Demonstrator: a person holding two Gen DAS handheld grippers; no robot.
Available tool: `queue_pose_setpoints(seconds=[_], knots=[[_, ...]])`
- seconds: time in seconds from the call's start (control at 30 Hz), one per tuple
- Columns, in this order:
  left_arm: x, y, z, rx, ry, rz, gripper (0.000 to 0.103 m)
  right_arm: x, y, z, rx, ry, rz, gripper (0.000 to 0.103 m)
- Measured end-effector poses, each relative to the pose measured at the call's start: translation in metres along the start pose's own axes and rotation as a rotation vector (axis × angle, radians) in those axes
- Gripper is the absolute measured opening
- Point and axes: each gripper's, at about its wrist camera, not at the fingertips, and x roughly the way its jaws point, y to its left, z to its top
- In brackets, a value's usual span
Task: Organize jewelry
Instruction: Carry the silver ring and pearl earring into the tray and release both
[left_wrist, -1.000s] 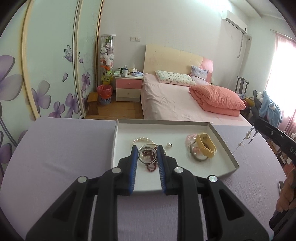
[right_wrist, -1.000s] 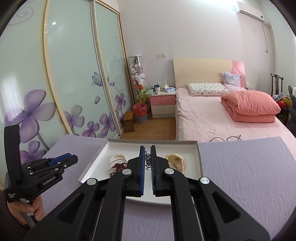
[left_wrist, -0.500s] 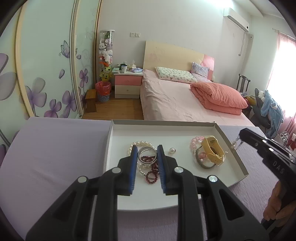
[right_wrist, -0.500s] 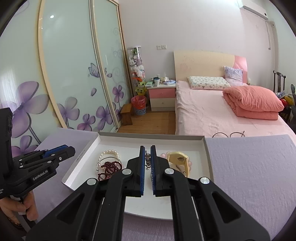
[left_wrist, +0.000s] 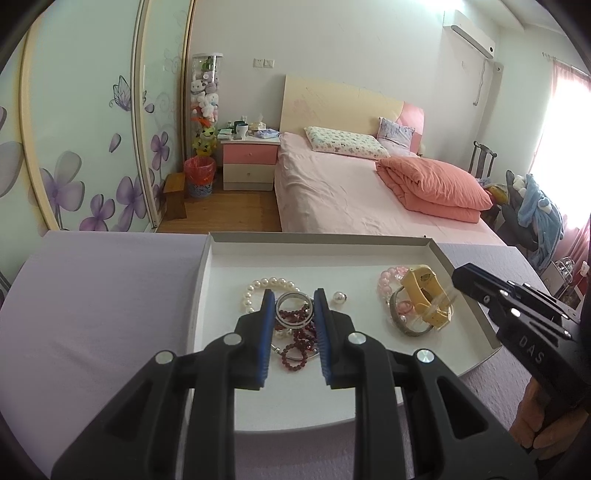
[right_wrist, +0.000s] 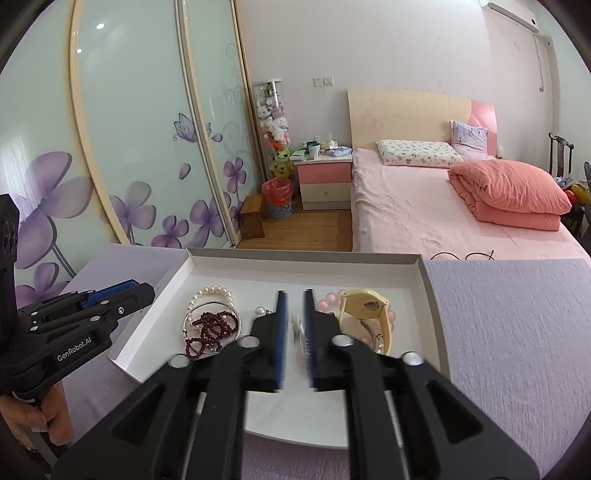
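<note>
A shallow white tray (left_wrist: 221, 369) (right_wrist: 155, 325) sits on a lilac tablecloth and holds jewelry: a white pearl bracelet (left_wrist: 258, 286) (right_wrist: 210, 291), a silver bangle (left_wrist: 291, 299) (right_wrist: 192, 317), dark red beads (left_wrist: 299, 343) (right_wrist: 210, 328), a loose pearl (left_wrist: 339, 297) (right_wrist: 259, 311), pink beads (left_wrist: 384, 286) (right_wrist: 325, 304) and a yellow watch (left_wrist: 424, 295) (right_wrist: 365, 314). My left gripper (left_wrist: 293, 295) is open over the bangle and red beads. My right gripper (right_wrist: 294, 295) is open over the tray's middle, with a small pale piece (right_wrist: 296, 328) showing between its pads.
The tablecloth (left_wrist: 92, 314) (right_wrist: 517, 350) spreads on both sides of the tray. Behind the table are a pink bed (left_wrist: 351, 199), a nightstand (left_wrist: 249, 162) and sliding wardrobe doors (right_wrist: 129, 147). A thin black cable (right_wrist: 461, 255) lies at the table's far edge.
My right gripper has opened from nearly shut and moved down toward the tray. My left gripper has moved slightly closer over the bangle and red beads.
</note>
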Motion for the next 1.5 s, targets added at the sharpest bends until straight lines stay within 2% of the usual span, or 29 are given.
queue_pose_setpoints(seconds=[0.07, 0.43, 0.9, 0.97, 1.03, 1.07, 1.1, 1.13, 1.17, 1.3, 1.5], knots=[[0.001, -0.002, 0.000, 0.000, 0.002, -0.004, 0.022, -0.002, -0.001, -0.001, 0.004, -0.014, -0.017, 0.061], [0.016, -0.011, -0.004, 0.010, 0.026, -0.027, 0.022, -0.009, -0.026, -0.013, 0.056, -0.008, -0.050, 0.061], [0.031, -0.024, -0.014, 0.028, 0.057, -0.053, 0.023, -0.005, -0.032, -0.025, 0.056, 0.018, -0.059, 0.063], [0.032, -0.024, -0.015, 0.027, 0.056, -0.055, 0.030, -0.005, -0.032, -0.026, 0.058, 0.019, -0.061, 0.066], [0.031, -0.024, -0.014, 0.022, 0.045, -0.040, 0.059, -0.006, -0.033, -0.026, 0.061, 0.019, -0.059, 0.070], [0.028, -0.021, -0.014, 0.017, 0.027, -0.027, 0.063, -0.006, -0.033, -0.026, 0.062, 0.017, -0.060, 0.076], [0.026, -0.019, -0.014, 0.014, 0.017, -0.018, 0.071, -0.007, -0.034, -0.026, 0.063, 0.013, -0.062, 0.085], [0.024, -0.016, -0.014, 0.006, 0.009, -0.004, 0.079, -0.008, -0.033, -0.027, 0.064, 0.009, -0.065, 0.089], [0.022, -0.014, -0.013, -0.003, 0.003, 0.004, 0.082, -0.008, -0.033, -0.027, 0.065, 0.004, -0.066, 0.095], [0.018, -0.001, -0.010, -0.035, -0.003, 0.019, 0.088, -0.009, -0.033, -0.026, 0.078, 0.001, -0.073, 0.102], [0.009, 0.008, -0.012, -0.037, -0.010, 0.037, 0.094, -0.010, -0.032, -0.027, 0.105, -0.008, -0.084, 0.102]])
